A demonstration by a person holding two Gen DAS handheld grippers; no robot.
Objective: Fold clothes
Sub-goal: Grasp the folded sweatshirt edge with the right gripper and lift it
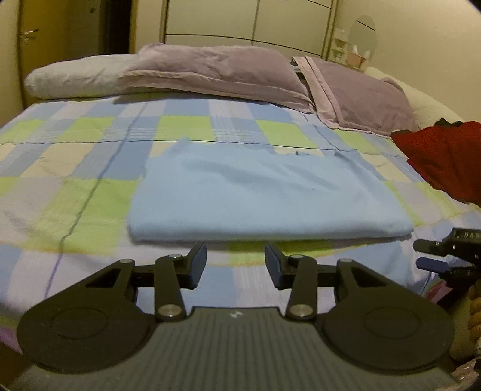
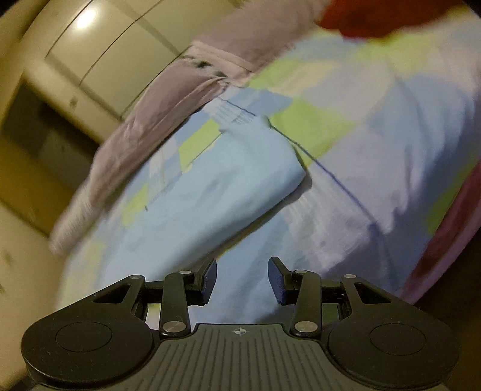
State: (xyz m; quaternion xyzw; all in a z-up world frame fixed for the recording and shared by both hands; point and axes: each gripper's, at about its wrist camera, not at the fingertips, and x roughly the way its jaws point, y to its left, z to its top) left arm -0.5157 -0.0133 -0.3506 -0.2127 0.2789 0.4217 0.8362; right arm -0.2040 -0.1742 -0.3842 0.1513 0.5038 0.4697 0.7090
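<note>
A light blue garment (image 1: 264, 195) lies folded into a flat rectangle on the checked bedspread (image 1: 75, 192). Just short of its near edge my left gripper (image 1: 236, 260) hovers open, with nothing between its fingers. The right gripper (image 1: 433, 255) shows at the right edge of the left wrist view, beside the garment's near right corner. In the tilted, blurred right wrist view the blue garment (image 2: 216, 192) runs diagonally ahead, and my right gripper (image 2: 243, 276) stands open and empty over the bedspread near its edge.
Purple pillows (image 1: 216, 69) and a white pillow (image 1: 75, 78) line the head of the bed. A red garment (image 1: 445, 156) lies bunched at the right side of the bed. Wardrobe doors (image 1: 249, 21) stand behind, a dark doorway (image 1: 114, 27) to the left.
</note>
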